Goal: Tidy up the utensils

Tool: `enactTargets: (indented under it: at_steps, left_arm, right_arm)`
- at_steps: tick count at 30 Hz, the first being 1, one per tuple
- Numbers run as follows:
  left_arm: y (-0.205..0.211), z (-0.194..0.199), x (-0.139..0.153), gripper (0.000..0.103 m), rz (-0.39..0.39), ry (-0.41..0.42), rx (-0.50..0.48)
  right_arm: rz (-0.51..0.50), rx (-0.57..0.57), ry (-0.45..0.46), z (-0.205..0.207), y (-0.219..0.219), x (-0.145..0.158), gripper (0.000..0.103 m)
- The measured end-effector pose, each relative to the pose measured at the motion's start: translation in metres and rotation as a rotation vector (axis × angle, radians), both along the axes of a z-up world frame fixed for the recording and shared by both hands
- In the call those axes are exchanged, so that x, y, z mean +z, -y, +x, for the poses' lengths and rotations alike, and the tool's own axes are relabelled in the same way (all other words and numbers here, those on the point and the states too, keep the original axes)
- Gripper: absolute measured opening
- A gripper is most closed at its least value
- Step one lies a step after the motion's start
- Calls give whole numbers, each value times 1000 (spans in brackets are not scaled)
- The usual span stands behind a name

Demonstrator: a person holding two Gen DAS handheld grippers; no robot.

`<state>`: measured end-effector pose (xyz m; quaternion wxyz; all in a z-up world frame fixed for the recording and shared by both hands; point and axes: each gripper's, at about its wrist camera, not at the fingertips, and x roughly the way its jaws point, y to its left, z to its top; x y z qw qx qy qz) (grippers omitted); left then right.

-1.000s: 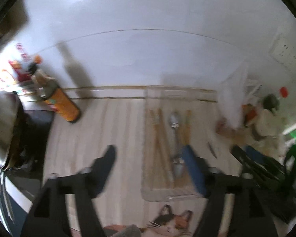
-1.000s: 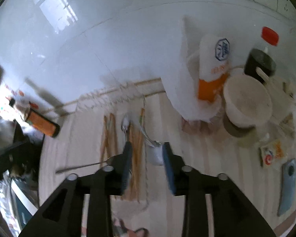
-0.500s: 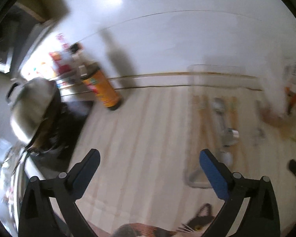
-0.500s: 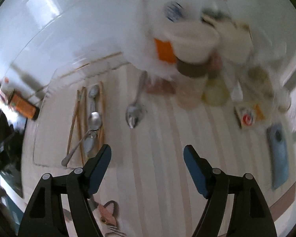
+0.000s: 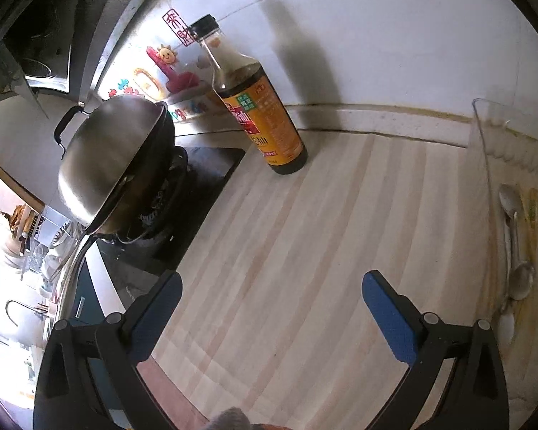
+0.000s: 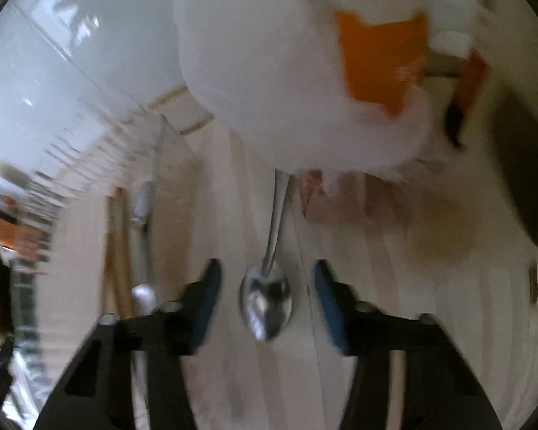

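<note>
Steel spoon (image 6: 267, 294) lies on the pale wooden table (image 5: 305, 251), its bowl between the right claw's (image 6: 265, 299) jaws, which have just been closing but stand clear of it. Left claw (image 5: 269, 301) gapes wide, empty, near a sauce bottle (image 5: 265, 114).

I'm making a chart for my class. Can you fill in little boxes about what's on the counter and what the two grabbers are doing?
left gripper: wide open, empty, over bare counter
right gripper: jaws just been closing, either side of the loose spoon, pads not touching it
tray: holds spoons and chopsticks
sauce bottle: upright by the wall
wok: on the stove
</note>
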<state>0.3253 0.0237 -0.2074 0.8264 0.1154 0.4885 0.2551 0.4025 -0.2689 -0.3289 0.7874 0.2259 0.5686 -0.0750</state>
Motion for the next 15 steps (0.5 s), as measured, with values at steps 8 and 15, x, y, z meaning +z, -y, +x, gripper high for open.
enactTargets:
  at_steps: [8,15]
  left_arm:
    - [5,-2,1,103,-7,-16,-37]
    - [1,-13,6,103,-31,-14,-47]
  right_arm:
    - [-82,3,-62,-4,-3,10,0]
    - [3,-19,19,-55,8,44,0]
